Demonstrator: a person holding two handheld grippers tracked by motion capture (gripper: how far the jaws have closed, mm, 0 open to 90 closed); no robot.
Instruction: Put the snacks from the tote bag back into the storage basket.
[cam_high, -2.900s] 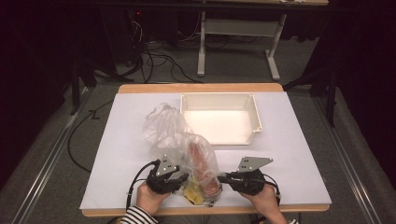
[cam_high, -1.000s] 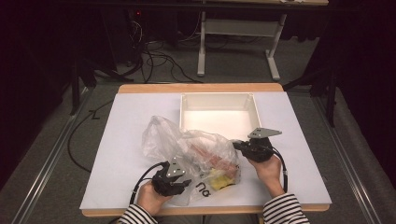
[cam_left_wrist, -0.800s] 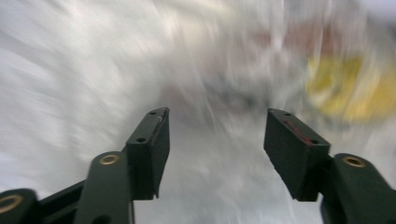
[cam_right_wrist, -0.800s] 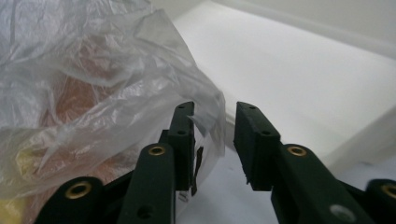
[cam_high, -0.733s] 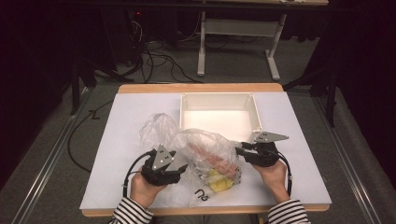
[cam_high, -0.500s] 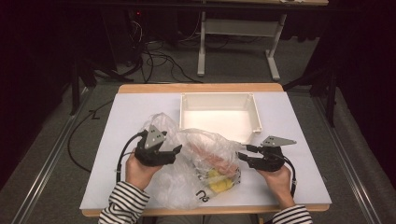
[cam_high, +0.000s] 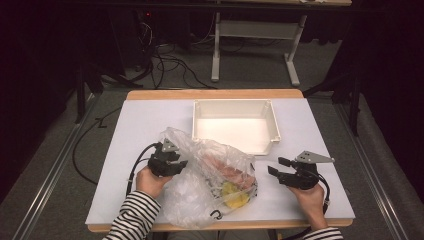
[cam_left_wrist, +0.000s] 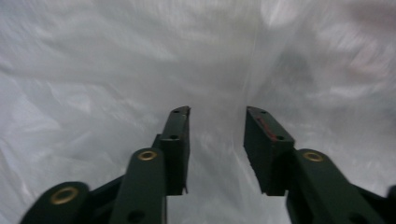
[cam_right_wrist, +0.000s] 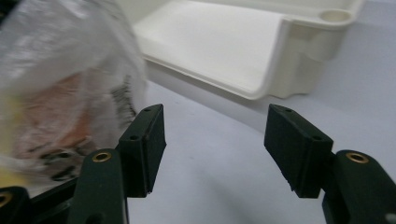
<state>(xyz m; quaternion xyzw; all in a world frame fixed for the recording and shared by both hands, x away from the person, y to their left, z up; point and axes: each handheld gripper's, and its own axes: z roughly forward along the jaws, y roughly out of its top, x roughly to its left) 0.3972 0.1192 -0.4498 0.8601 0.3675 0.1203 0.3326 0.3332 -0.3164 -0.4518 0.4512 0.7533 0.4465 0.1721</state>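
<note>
- Your left gripper (cam_left_wrist: 216, 140), its jaws just narrowing yet unclenched, is facing one clear plastic bag (cam_left_wrist: 116, 70).
- Your right gripper (cam_right_wrist: 215, 149), just released, is seeing one white tray (cam_right_wrist: 224, 51); lower centre of the high view, pink and yellow contents are showing.

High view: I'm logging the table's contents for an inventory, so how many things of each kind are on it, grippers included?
Clear plastic bag, with pink and yellow items inside too blurred to count: 1
White plastic tray: 1
Hand-held grippers, left gripper and right gripper: 2
Total: 4
</note>
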